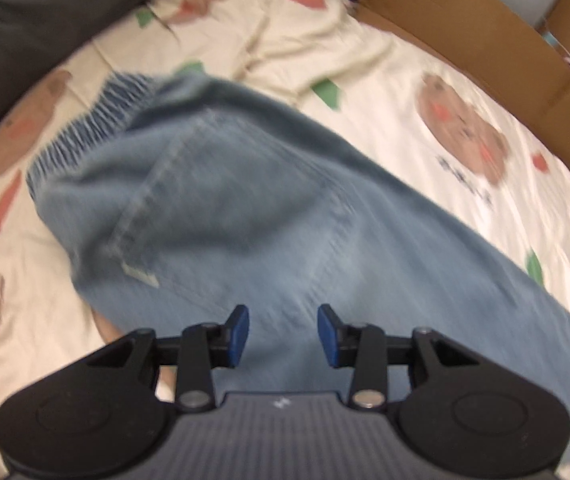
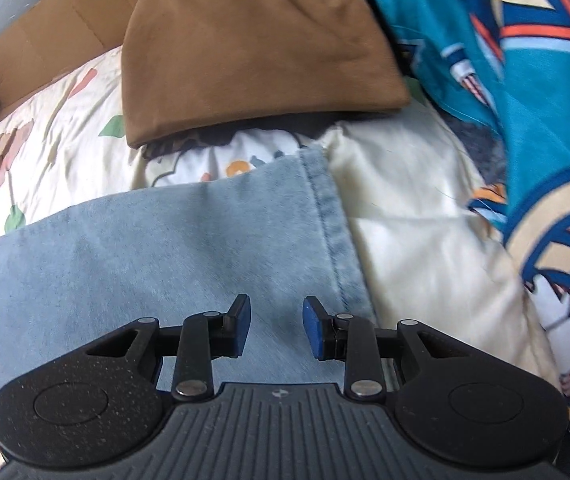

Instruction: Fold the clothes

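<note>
In the left wrist view we see the left gripper (image 1: 283,334) with its blue-padded fingers (image 1: 239,332) released and grasping nothing, poised over a pair of light blue denim trousers (image 1: 225,200) that lies across a cream bedcover printed with bears (image 1: 425,92), its ribbed elastic waistband (image 1: 85,120) toward the far left and a brown cardboard box (image 1: 465,20) beyond the bed. In the right wrist view we see the right gripper (image 2: 277,330), fingers likewise parted and empty, over the trousers' stitched hem (image 2: 333,216), with a folded brown garment (image 2: 253,48) farther off and a teal patterned quilt (image 2: 525,100) at right.
</note>
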